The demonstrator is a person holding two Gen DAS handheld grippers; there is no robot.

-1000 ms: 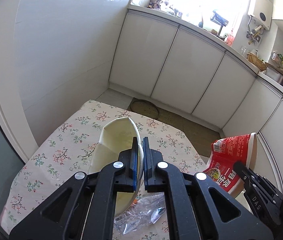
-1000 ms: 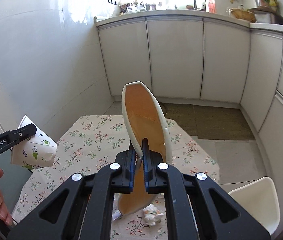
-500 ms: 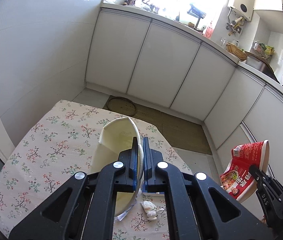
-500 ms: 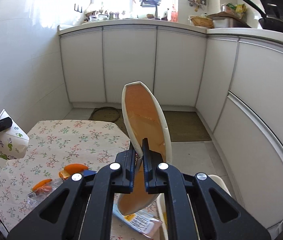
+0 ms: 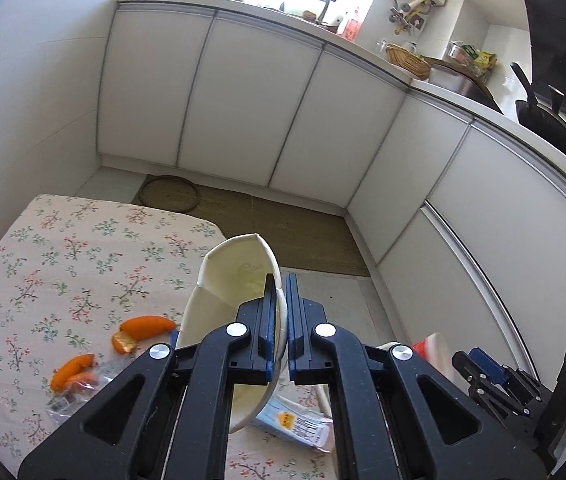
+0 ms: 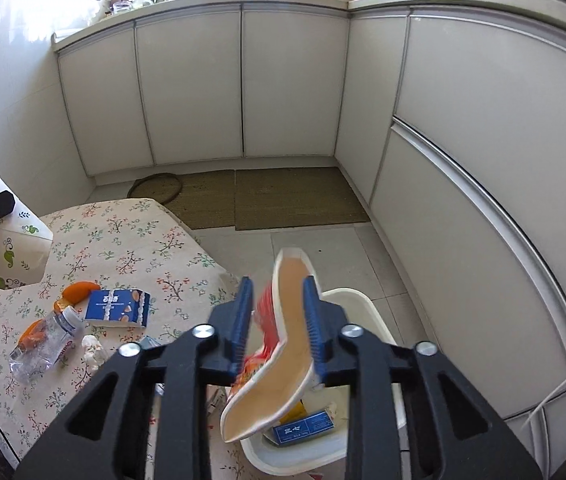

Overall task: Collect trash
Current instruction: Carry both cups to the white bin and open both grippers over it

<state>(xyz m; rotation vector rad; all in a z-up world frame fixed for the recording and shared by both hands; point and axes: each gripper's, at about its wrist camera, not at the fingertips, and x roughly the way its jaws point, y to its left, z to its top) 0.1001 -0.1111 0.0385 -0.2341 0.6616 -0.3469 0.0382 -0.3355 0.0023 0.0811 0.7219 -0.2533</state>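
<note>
My left gripper [image 5: 279, 308] is shut on the wall of a white paper cup [image 5: 235, 296], held above the table's right end. In the right wrist view the same cup [image 6: 7, 248] shows a green leaf print at the far left. My right gripper [image 6: 277, 320] hangs over a white bin [image 6: 363, 304] beside the table. Its jaws are opening. Between them a squashed red noodle cup [image 6: 283, 344], orange-stained inside, is blurred and tipping down toward the bin. The pads stand wider than the cup.
The floral-cloth table [image 6: 131, 240] carries orange peel [image 6: 79, 290], a blue biscuit packet [image 6: 119, 306], a crushed plastic bottle [image 6: 43, 344] and a crumpled tissue [image 6: 93, 348]. A blue packet [image 6: 303, 428] lies in the bin. White cabinets [image 6: 291, 80] ring the room, with mats on the floor.
Both grippers swung right, past the table's end, until the bin came under the right one. The right jaws went from shut on the noodle cup to apart, and the cup slid lower.
</note>
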